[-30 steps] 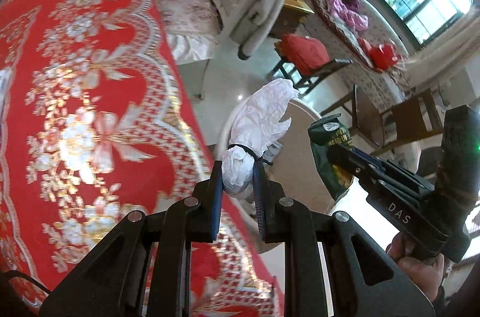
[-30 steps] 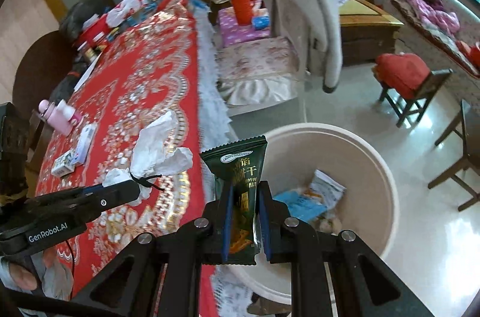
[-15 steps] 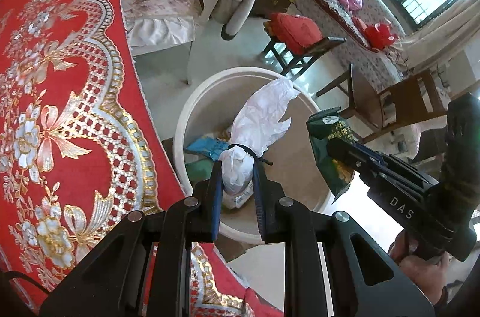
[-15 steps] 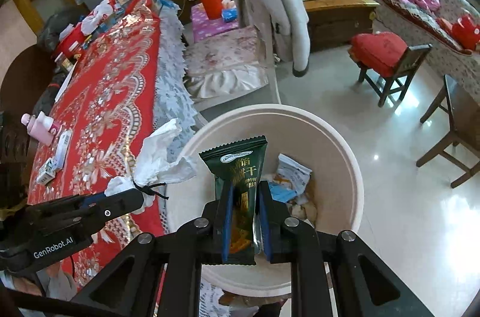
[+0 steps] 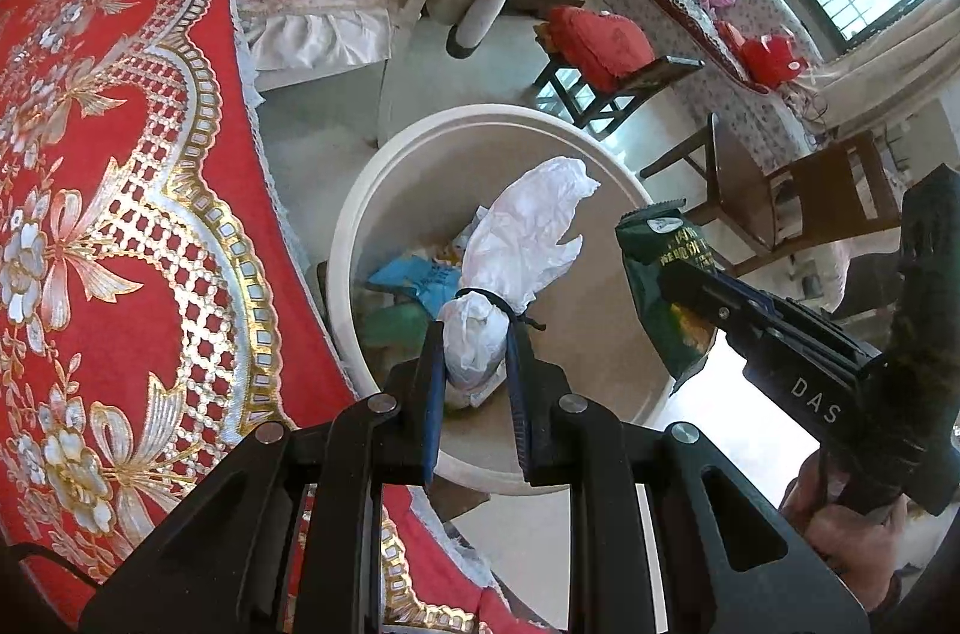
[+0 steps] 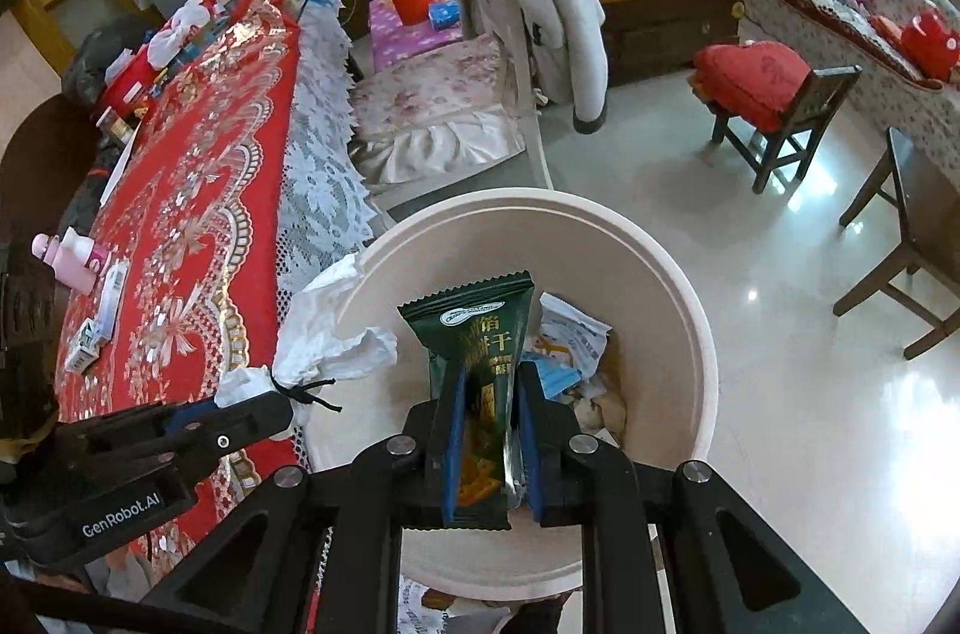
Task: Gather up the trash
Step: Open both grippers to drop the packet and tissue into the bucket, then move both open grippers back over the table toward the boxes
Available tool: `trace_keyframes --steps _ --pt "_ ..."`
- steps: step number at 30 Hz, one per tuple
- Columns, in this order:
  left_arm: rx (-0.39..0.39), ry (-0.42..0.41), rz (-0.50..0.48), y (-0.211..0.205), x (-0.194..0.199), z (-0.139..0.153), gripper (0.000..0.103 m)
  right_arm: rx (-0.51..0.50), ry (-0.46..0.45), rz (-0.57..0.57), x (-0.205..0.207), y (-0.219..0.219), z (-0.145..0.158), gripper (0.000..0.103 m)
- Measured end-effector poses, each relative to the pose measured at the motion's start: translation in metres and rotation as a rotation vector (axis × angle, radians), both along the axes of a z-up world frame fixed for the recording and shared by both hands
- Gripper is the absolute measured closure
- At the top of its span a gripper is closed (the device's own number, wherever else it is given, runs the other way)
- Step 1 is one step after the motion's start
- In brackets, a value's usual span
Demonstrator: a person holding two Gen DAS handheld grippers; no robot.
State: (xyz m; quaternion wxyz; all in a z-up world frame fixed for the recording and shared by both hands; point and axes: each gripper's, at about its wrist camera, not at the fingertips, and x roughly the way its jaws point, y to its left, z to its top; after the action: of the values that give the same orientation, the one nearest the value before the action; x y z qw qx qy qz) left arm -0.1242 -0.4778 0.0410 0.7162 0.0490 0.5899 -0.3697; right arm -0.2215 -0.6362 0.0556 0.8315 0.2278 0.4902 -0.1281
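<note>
Both tongs are clamped on trash over the bin: my left gripper pinches a white tied plastic bag at its bulging knotted end, and my right gripper squeezes a dark green snack wrapper flat between its blue pads.

Below them I see the round cream bin, smooth-walled and wide-mouthed, standing on the glossy tiled floor just right of the table. In it lie a crumpled blue packet, a white printed wrapper and some pale scraps at the bottom. The bag is thin and crinkled, cinched with a black tie, its loose end flaring toward the far side. The wrapper is shiny foil with a serrated top edge and a white oval logo.

On the left, a red tablecloth with gold and silver floral embroidery and a white lace fringe hangs beside the bin's rim.
</note>
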Motion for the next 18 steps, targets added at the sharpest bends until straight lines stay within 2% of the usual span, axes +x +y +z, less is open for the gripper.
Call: trace_keyframes --steps 5,8,9,10,18 --pt "-0.007 0.018 -0.009 -0.006 -0.002 -0.002 0.081 0.011 0.022 -0.010 0.003 -0.005 -0.004 0.087" --pt "-0.014 0.029 -0.013 -0.006 -0.002 -0.003 0.064 0.014 0.033 -0.019 0.004 -0.007 -0.007 0.078" --pt "-0.018 0.032 -0.011 -0.006 -0.002 -0.003 0.061 0.015 0.036 -0.023 0.003 -0.008 -0.007 0.072" --pt "-0.021 0.034 -0.010 -0.005 -0.002 -0.003 0.061 0.016 0.034 -0.027 0.003 -0.008 -0.008 0.066" --pt "-0.010 0.002 0.018 0.012 0.004 0.001 0.061 0.021 0.036 -0.016 0.007 -0.004 -0.007 0.065"
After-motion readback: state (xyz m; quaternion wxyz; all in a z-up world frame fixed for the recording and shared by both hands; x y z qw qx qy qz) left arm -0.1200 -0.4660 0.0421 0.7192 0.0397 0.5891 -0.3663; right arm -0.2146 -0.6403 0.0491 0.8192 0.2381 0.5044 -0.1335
